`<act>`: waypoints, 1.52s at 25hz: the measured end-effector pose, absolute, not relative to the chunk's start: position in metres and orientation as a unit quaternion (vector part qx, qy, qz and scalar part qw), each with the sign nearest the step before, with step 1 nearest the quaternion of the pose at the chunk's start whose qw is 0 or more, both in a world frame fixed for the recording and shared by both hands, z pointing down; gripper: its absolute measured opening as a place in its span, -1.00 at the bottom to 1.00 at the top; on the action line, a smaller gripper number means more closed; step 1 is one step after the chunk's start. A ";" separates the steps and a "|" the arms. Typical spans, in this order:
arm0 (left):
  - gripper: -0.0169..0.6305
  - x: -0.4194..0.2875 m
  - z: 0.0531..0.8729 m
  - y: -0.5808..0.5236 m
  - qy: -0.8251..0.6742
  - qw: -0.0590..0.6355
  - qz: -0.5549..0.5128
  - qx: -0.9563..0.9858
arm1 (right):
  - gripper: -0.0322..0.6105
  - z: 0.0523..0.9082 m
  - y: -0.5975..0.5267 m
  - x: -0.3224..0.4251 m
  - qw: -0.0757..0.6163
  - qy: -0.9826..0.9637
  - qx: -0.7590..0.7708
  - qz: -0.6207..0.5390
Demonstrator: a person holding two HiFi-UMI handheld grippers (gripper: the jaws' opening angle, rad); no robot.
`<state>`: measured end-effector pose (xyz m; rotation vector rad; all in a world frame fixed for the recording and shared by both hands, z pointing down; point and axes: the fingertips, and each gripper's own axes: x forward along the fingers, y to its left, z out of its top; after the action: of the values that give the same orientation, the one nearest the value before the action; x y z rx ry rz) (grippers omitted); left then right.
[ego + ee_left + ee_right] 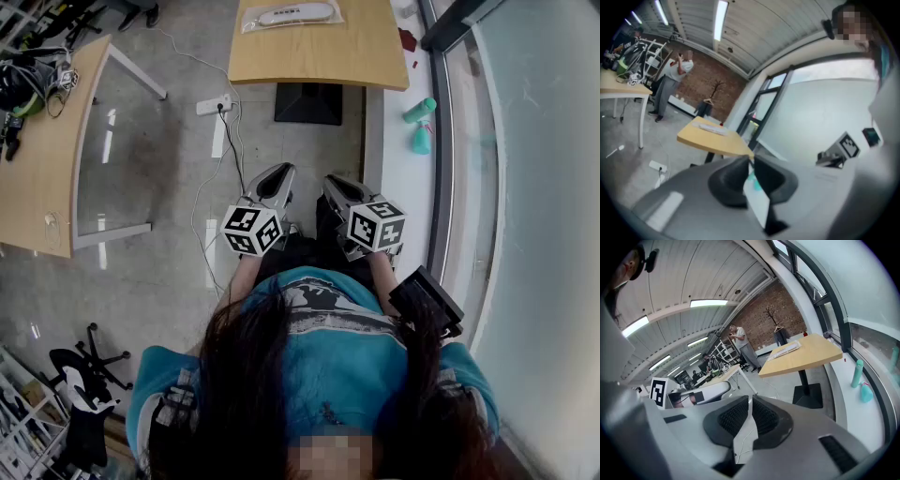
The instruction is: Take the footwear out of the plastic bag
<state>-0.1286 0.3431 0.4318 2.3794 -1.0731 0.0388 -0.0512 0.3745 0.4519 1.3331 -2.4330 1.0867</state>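
Nearest the person, short of the wooden table, the left gripper and right gripper are held side by side above the floor. Each has its jaws closed together on nothing. On the far part of that table lies the clear plastic bag, with the white footwear still inside. Right of the table, a teal bottle sits on the white sill.

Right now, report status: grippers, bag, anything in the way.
Left gripper shut, empty. Right gripper shut, empty. Footwear in plastic bag on table ahead, untouched. Power strip on floor between.
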 end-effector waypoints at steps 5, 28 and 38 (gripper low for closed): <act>-0.85 -0.111 0.441 0.294 -0.411 0.261 0.008 0.873 | -0.80 0.461 0.323 -0.025 0.083 -0.819 0.441 0.358; -0.85 -0.026 0.436 0.036 -0.521 0.253 -0.001 0.815 | -0.80 0.465 0.026 0.080 0.094 -0.859 0.354 0.359; -0.85 -0.055 0.448 0.003 -0.534 0.269 0.021 0.801 | -0.80 0.484 -0.016 0.063 0.088 -0.843 0.352 0.396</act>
<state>-0.0546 0.0032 0.4479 2.1615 -1.4400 0.0574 0.0629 -0.0157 0.4839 1.0472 -2.5101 1.1800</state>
